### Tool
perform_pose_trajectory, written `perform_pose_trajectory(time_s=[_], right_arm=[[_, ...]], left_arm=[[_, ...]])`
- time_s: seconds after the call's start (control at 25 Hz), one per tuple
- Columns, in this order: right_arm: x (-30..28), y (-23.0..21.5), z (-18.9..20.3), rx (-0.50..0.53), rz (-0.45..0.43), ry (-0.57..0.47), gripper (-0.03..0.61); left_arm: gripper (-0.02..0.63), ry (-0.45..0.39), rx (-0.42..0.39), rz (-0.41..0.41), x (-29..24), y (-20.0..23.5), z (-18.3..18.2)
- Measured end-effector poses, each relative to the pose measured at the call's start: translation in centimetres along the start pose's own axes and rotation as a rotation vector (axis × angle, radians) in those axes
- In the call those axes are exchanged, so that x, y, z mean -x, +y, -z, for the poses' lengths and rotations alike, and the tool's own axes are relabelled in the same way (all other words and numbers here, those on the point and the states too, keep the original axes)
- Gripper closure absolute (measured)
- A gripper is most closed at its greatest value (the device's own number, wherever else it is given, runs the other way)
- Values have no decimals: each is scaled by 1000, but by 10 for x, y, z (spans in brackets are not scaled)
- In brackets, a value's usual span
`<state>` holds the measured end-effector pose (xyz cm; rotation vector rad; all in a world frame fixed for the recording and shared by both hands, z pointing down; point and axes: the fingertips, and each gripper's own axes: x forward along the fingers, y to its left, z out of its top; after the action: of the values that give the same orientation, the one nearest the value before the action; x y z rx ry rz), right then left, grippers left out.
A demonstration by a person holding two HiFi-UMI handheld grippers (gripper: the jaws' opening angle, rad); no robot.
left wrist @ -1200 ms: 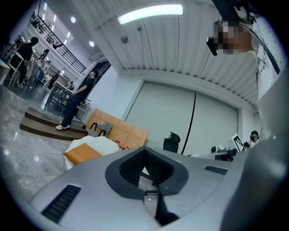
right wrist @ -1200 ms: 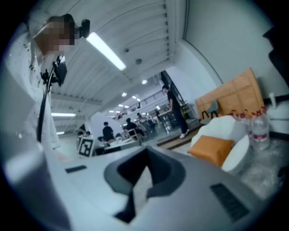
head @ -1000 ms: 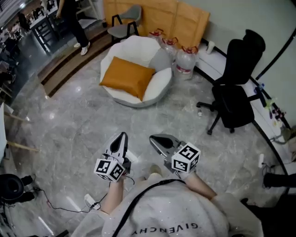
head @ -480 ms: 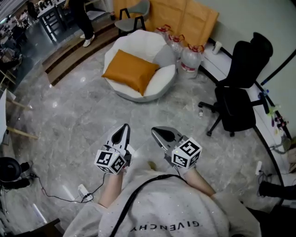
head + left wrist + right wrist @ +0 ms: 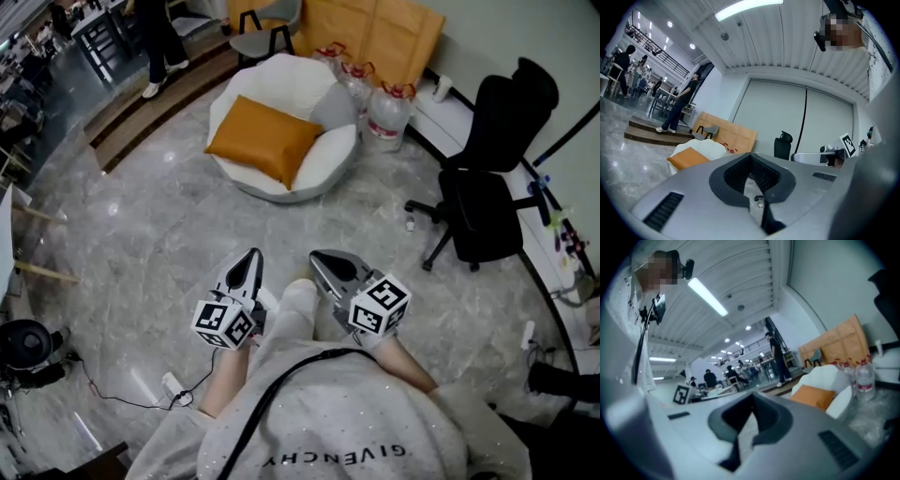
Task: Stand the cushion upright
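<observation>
An orange cushion [image 5: 262, 141] lies flat on the seat of a round white armchair [image 5: 323, 164] at the far side of the grey marble floor; it also shows as the cushion [image 5: 687, 158] in the left gripper view and the cushion [image 5: 813, 396] in the right gripper view. My left gripper [image 5: 249, 262] and right gripper [image 5: 322, 261] are held side by side close to my body, well short of the chair. Both are shut with nothing between the jaws. A smaller grey cushion [image 5: 326, 114] leans at the chair's back.
Large water bottles [image 5: 384, 117] stand right of the armchair, in front of brown cardboard [image 5: 375, 33]. A black office chair [image 5: 487, 202] is at the right. A person [image 5: 155, 42] walks by a wooden step [image 5: 141, 112] at the far left. A cable [image 5: 112, 394] lies on the floor.
The whole view has shifted toward the armchair, and my knee has come up between the grippers. The person at the far left has stepped further along.
</observation>
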<state>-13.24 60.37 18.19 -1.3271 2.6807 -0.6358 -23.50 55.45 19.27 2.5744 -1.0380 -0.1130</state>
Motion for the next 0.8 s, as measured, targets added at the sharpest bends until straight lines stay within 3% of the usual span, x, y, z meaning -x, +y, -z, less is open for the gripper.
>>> perform_pose_trajectory(time_s=[0.44, 0.8], right_arm=[[-40, -89, -24, -75, 72, 8, 561], [-95, -148, -57, -79, 99, 40, 561]], left_arm=[[589, 29, 19, 33, -87, 45, -5], [589, 32, 52, 51, -168, 99, -26]])
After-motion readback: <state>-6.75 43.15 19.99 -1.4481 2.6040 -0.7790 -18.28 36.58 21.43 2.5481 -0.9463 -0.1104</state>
